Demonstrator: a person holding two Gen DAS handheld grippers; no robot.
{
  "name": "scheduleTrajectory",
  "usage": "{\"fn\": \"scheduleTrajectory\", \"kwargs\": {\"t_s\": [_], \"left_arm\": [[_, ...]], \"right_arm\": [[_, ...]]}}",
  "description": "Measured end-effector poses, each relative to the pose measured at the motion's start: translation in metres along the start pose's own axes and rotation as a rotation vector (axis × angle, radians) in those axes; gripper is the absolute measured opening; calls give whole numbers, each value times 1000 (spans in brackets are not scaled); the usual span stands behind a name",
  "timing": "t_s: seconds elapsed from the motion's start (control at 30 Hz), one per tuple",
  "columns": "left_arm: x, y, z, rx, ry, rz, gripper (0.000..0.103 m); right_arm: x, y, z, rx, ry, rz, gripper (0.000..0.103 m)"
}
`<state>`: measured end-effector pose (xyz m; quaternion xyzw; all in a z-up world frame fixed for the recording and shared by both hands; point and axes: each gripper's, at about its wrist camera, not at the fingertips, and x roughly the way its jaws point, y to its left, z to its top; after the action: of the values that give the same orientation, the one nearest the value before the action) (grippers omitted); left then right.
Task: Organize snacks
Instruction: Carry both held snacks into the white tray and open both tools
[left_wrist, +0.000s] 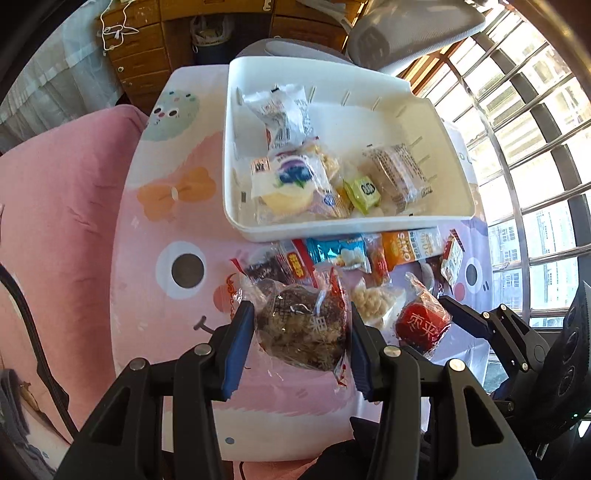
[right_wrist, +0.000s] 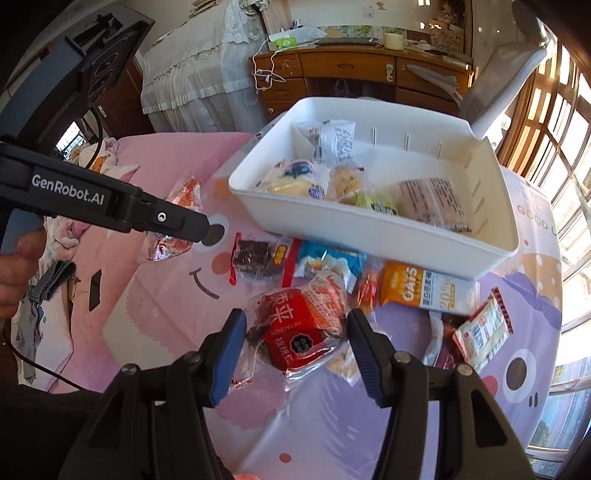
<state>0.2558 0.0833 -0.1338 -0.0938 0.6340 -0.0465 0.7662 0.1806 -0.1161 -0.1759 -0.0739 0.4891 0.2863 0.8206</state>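
A white bin holds several wrapped snacks on the pink cartoon table mat. More snacks lie loose in front of it. My left gripper is closed on a brown cake in a clear wrapper, held above the mat; the same cake shows in the right wrist view. My right gripper is closed on a red-labelled walnut snack, which also shows at the right of the left wrist view.
Loose on the mat: a dark brownie pack, a blue pack, an orange oats bar, a red-striped packet. A grey chair stands behind the bin. A barred window is right, a wooden desk behind.
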Motion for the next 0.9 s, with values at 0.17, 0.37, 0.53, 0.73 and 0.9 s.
{"fn": "scheduleTrajectory", "kwargs": {"t_s": [0.17, 0.37, 0.53, 0.73, 0.9], "left_arm": [[-16, 9, 27, 34, -37, -5, 46], [-25, 11, 65, 90, -86, -26, 46], [-25, 11, 93, 120, -129, -66, 46], [-17, 14, 118, 144, -166, -111, 46], [-3, 18, 130, 148, -156, -137, 46]], "right_arm": [[-8, 3, 32, 16, -64, -23, 57], [-10, -3, 63, 66, -127, -70, 57], [-9, -14, 88, 134, -184, -123, 57], [-5, -30, 110, 221, -236, -188, 58], [-4, -37, 117, 270, -256, -230, 58]]}}
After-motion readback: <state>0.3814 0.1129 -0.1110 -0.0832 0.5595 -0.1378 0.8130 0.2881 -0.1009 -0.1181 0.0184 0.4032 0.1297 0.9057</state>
